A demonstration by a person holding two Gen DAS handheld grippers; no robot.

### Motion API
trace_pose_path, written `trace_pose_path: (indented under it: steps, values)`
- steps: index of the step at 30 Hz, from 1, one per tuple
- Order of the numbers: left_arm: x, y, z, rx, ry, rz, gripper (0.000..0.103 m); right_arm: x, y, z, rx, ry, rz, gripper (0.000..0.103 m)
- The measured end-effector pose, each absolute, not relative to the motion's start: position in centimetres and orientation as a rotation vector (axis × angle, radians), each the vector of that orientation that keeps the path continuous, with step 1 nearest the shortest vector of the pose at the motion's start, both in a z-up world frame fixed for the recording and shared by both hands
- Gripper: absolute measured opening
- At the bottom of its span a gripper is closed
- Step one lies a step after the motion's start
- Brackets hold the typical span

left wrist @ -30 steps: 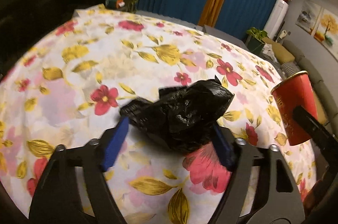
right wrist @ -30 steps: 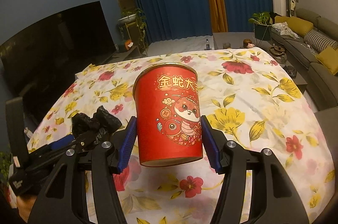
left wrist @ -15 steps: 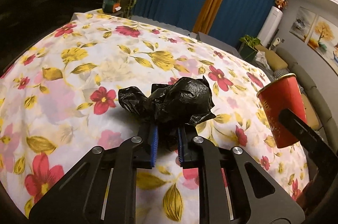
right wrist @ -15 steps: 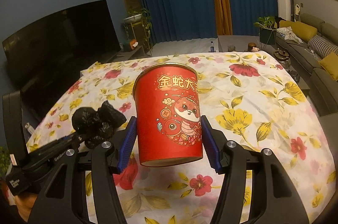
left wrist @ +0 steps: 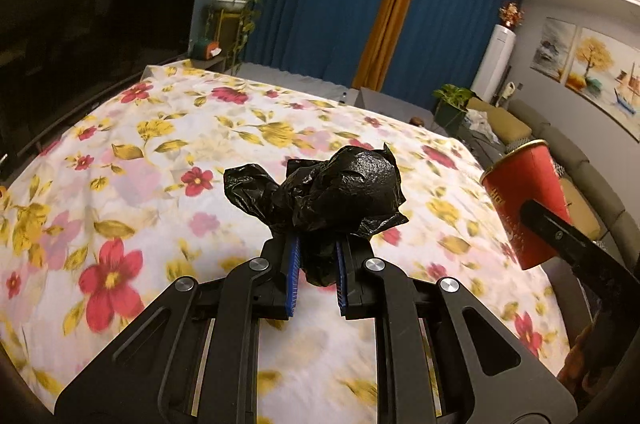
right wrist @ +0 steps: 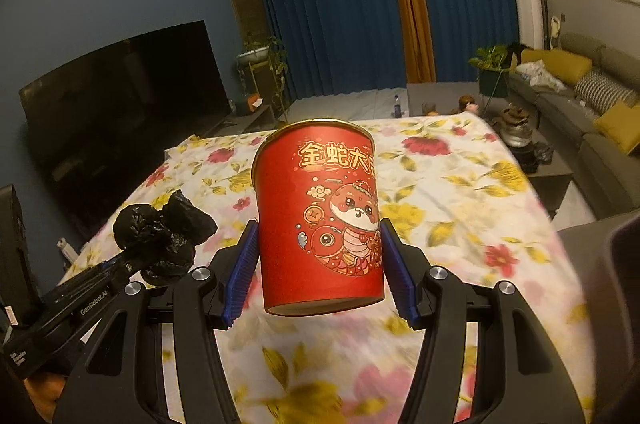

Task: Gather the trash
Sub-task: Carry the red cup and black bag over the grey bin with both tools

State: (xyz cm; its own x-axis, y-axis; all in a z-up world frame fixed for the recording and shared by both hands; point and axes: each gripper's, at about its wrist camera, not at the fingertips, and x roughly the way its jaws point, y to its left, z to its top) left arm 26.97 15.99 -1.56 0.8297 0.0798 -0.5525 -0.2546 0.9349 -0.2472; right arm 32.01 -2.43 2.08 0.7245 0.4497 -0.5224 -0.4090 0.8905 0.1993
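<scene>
**Both items of trash held above the floral cloth**

The black bag [left wrist: 332, 192] is pinched at its lower folds by the left gripper [left wrist: 316, 270], whose blue pads [left wrist: 293, 264] are drawn close together on the plastic. The crumpled bulk of the bag is carried above the jaws and clear of the cloth [left wrist: 160, 160]; no part of it is seen touching the fabric. In the right wrist view the same bag [right wrist: 164, 236] is seen to the left of the cup, apart from it.

The red cup [right wrist: 320, 216] is clamped upright between the jaws of the right gripper [right wrist: 318, 264], one ribbed pad [right wrist: 240, 272] pressed to each side of its wall. Its base is seen lifted off the cloth [right wrist: 460, 192]. In the left wrist view the cup [left wrist: 524, 200] is found to the right of the bag, roughly level with it.

The step in hand is judged to be the carrying stage: both items are already secured and raised, and nothing else that is clearly trash can be made out on the cloth. No bin or other receptacle is visible in either view, so its position cannot be told. The next move is judged to call for transport to a disposal point with both grips maintained; the thin bag, held only by its folds, may slip if the pinch is relaxed, and the cup is best kept upright, since its contents are hidden.
</scene>
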Motion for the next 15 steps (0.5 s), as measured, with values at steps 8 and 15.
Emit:
trace_pose_path:
  steps: [8,15]
  values:
    - [23.9,10.5,-0.3,-0.277,0.525,0.103,0.014,27.2,-7.4,3.3,0.039,0.549,0.417,0.058]
    - [22.8,4.6,0.5,-0.226,0.515,0.016,0.014,24.4,-11.8,3.7,0.034,0.525,0.351,0.058]
